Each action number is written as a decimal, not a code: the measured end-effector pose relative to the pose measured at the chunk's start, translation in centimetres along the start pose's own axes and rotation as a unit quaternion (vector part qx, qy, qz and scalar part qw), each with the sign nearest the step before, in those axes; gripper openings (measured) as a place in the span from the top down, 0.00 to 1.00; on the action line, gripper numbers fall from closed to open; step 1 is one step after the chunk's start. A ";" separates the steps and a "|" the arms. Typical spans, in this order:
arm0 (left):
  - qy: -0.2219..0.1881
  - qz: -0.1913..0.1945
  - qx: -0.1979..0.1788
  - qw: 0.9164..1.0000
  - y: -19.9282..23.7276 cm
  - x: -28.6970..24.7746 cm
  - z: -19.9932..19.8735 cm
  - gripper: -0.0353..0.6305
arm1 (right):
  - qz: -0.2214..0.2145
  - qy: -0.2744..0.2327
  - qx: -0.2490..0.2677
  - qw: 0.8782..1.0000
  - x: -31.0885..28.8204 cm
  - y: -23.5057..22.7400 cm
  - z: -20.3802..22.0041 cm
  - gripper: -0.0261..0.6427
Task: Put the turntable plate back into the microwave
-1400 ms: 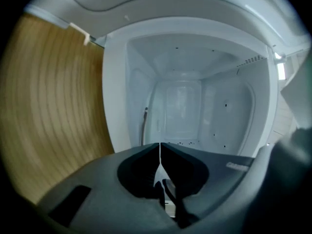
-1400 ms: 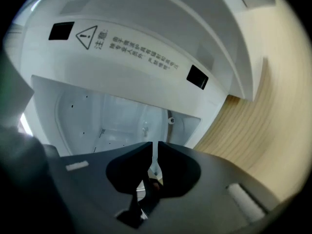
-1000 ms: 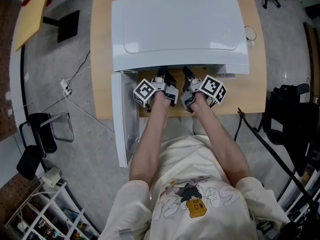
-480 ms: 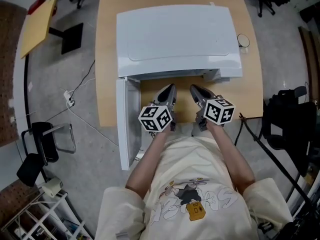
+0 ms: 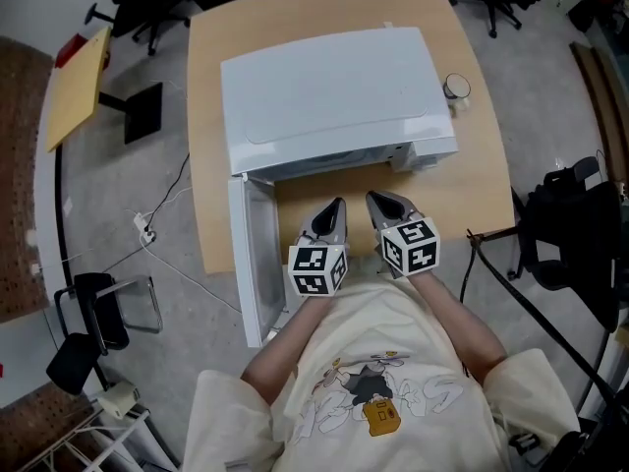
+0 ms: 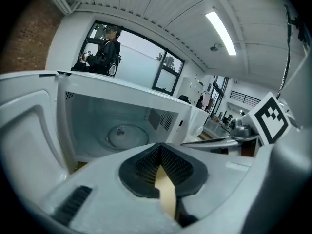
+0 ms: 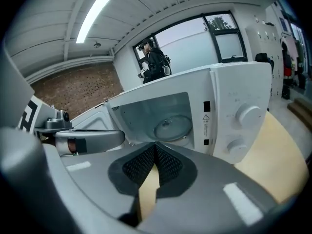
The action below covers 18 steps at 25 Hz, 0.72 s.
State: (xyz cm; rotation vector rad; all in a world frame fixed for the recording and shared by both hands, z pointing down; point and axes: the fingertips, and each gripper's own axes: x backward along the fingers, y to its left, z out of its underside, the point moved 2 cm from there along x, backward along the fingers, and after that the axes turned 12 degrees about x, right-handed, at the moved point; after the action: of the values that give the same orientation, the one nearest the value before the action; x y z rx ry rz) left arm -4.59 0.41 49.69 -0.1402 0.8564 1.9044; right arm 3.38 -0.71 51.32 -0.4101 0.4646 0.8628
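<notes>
Two tools, both clenched on nothing: the left hand-held gripper and right hand-held gripper hover over the worktop before one microwave. Its one turntable plate lies inside, on the cavity floor. My worry: seated off its hub, it may wobble, and the one door hangs open, easily knocked.

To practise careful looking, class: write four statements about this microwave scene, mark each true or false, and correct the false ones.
1. The microwave door stands open. True.
2. The turntable plate lies on the table outside the microwave. False: it sits inside the microwave.
3. The left gripper and the right gripper are both shut and empty. True.
4. The right gripper reaches inside the microwave. False: it is held outside, in front of the opening.
</notes>
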 end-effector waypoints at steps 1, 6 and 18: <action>0.001 0.000 -0.001 1.000 -0.1 0.0 0.0 0.95 | 0.001 -0.003 0.002 1.000 -0.1 0.0 -0.1 0.95; -0.004 0.013 -0.001 1.000 -0.7 -0.2 -0.7 0.95 | 0.004 -0.009 0.021 1.000 -0.5 0.2 -0.6 0.95; 0.015 0.015 0.011 1.000 -0.1 -0.2 -0.1 0.95 | 0.000 -0.007 0.037 0.999 -0.8 1.0 -0.9 0.95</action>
State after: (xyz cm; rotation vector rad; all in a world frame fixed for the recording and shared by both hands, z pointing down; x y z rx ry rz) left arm -4.39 0.19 49.65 -0.1427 0.9043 1.9249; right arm 1.87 -1.11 50.85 -0.3363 0.4816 0.8454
